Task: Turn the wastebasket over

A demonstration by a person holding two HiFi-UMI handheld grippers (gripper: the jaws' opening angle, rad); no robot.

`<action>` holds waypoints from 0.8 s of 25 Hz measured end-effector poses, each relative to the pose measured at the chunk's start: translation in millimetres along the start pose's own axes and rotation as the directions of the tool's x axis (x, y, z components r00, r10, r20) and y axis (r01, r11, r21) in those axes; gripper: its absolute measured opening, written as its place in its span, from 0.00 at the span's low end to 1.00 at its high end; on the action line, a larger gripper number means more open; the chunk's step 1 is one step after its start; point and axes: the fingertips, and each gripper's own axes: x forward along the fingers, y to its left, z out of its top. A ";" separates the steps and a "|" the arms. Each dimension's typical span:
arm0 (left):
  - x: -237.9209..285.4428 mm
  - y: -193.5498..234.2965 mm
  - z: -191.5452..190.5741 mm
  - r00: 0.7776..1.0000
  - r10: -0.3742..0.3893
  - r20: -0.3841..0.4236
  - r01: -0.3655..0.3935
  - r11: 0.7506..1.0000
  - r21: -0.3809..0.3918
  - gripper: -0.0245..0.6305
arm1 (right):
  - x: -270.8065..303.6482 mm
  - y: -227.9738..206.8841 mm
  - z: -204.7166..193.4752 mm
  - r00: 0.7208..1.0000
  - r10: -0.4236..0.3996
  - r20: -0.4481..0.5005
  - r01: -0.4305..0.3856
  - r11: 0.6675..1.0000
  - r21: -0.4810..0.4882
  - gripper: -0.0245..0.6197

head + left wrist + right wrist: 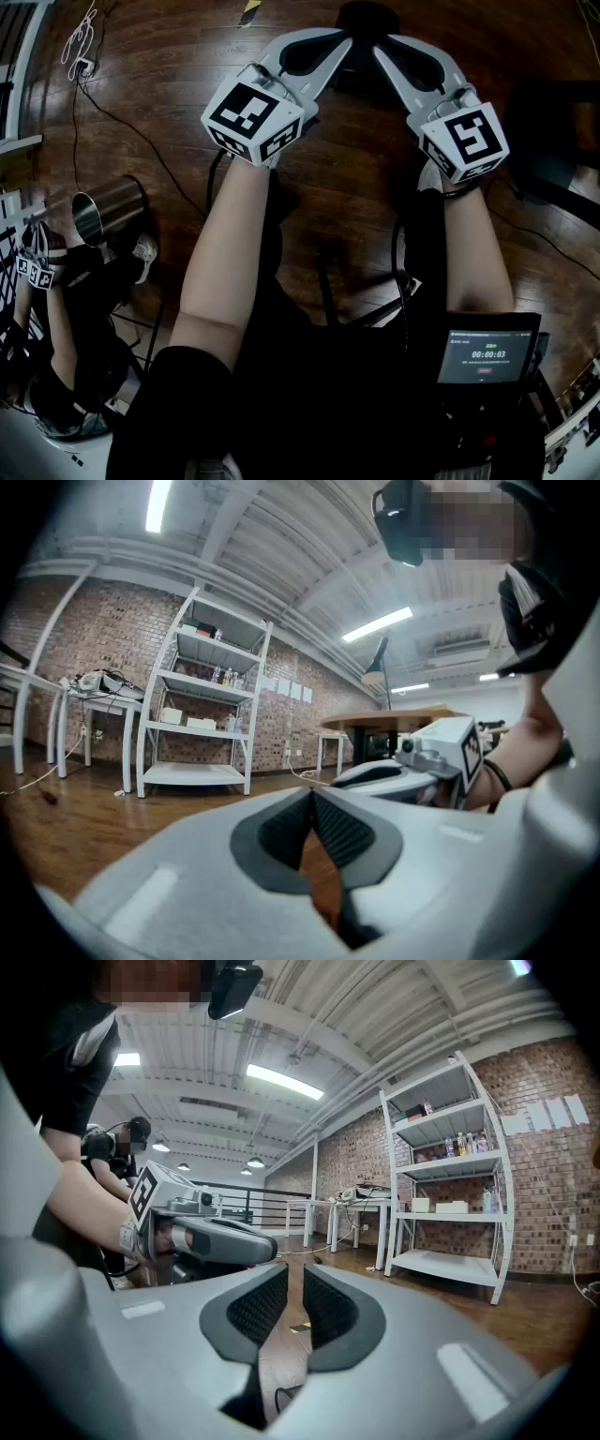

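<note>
On wooden floor (361,183), tipped wastebasket (111,211); brick wall (103,635)

The right gripper (294,1283) has its jaws a narrow gap apart, nothing between them; the left gripper (211,1238) sits beside it at left; a white shelf unit (450,1194) stands against a brick wall (553,1176) on wooden floor (548,1321).

Dark wood floor (356,197), a cable (131,131) trailing across it. Brick wall (103,639); white shelf (202,705) against it, white table (62,738) beside. Ribbed white ceiling (281,555) with strip lights (377,624). Round table (394,719) further off.
</note>
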 end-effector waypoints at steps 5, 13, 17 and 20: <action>1.5 10.3 2.9 1.000 -0.018 -0.017 0.018 1.000 0.000 0.04 | 12.9 -4.0 6.7 1.000 -0.009 -0.010 0.009 1.000 -0.004 0.13; 29.5 35.7 4.2 0.999 -0.022 -0.034 0.022 1.000 0.009 0.04 | 33.0 -43.2 2.9 1.000 -0.022 -0.020 0.022 1.000 -0.011 0.13; 40.3 51.7 5.5 0.999 -0.027 -0.041 0.027 1.000 0.009 0.04 | 43.7 -62.5 -2.3 0.999 -0.029 -0.027 0.029 1.000 0.008 0.13; 42.2 61.4 11.3 0.999 -0.030 -0.022 0.029 1.000 -0.011 0.04 | 49.6 -70.6 -7.2 0.999 -0.036 -0.041 0.036 0.999 0.015 0.14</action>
